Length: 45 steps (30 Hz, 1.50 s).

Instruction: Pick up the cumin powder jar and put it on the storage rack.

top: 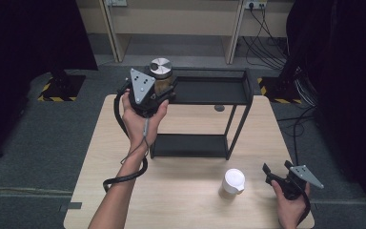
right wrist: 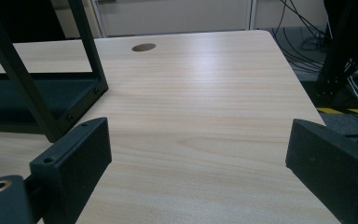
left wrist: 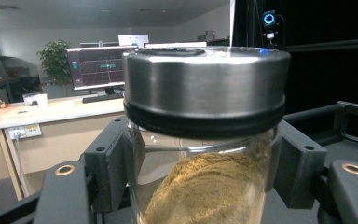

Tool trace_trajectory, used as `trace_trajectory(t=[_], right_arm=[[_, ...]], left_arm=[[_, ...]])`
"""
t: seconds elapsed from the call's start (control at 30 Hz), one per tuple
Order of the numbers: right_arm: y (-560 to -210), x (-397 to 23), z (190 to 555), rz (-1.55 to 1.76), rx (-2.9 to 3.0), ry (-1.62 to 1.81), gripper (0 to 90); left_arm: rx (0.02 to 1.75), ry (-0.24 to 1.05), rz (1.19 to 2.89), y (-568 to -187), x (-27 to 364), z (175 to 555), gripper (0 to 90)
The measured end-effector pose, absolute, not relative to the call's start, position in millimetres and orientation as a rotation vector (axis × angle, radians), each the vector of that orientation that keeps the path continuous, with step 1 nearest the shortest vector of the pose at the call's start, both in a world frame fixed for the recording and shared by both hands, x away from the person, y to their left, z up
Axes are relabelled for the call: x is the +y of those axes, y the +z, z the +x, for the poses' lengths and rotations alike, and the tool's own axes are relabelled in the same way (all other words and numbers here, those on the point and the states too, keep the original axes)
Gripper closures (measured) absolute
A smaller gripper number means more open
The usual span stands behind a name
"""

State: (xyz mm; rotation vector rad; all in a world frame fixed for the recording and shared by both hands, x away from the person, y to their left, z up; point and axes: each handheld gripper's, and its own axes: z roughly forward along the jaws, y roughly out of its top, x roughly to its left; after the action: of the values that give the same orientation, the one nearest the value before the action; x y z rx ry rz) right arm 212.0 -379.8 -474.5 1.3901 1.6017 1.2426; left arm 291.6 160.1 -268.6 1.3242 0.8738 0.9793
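Hand-held gripper (left wrist: 205, 172) clamping glass jar (left wrist: 205, 186), steel lid (left wrist: 205, 79)

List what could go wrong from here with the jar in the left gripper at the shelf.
1. The left gripper clamps the jar on smooth glass under the metal lid; it could slip or tilt.
2. The jar hangs by the top shelf's front-left corner; its base could clip the black rim.
3. The white cup stands close to the open right gripper; a careless move could topple it.
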Motion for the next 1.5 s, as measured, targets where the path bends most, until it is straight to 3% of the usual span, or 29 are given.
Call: trace_trajectory(t=[0.57,0.67,0.83,1.5], right_arm=[[-474.5,-380.3,212.1,1.391,1.602,1.244,6.8],[-474.5,-380.5,212.2,1.391,1.603,1.245,6.9],[-474.1,-380.5,212.7,1.392,1.606,1.244,6.8],[-474.4,-381.0,212.5,1.395,1.602,1.248,6.9]], left_arm=[[0.884,0.949,1.296,-272.7,161.9,302.3,30.4],[0.861,0.902,1.268,-275.2,168.1,303.8,14.4],[0.833,0.95,1.229,-275.0,164.1,292.1,6.5],[0.754,1.012,1.207,-294.2,182.4,244.5,1.0]])
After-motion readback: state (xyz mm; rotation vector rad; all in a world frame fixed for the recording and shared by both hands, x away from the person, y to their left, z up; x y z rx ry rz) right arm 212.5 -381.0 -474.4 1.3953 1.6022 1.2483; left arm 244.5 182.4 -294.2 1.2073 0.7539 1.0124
